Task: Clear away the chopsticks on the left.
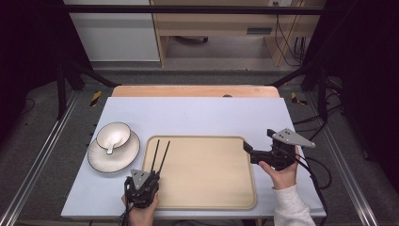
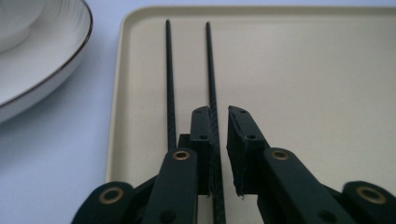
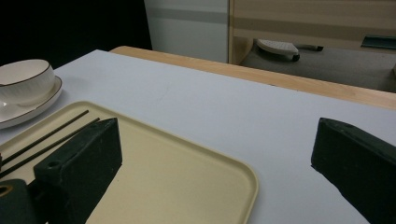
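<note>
Two black chopsticks [image 1: 160, 153] lie side by side along the left part of a beige tray [image 1: 207, 188]. My left gripper [image 1: 153, 175] sits at their near ends over the tray's front left corner. In the left gripper view its jaws [image 2: 219, 114] stand a narrow gap apart; the right chopstick [image 2: 208, 60] runs between them against the left jaw, clear of the right one. The other chopstick [image 2: 169, 70] lies just outside the left jaw. My right gripper [image 1: 259, 141] hovers at the tray's right edge, open wide [image 3: 219, 163] with nothing in it.
A white bowl [image 1: 114, 134] with a white spoon [image 1: 111, 148] in it rests on a dark-rimmed white plate [image 1: 113, 160] left of the tray. The pale table top [image 1: 197, 113] stretches behind the tray to a wooden edge [image 1: 193, 91].
</note>
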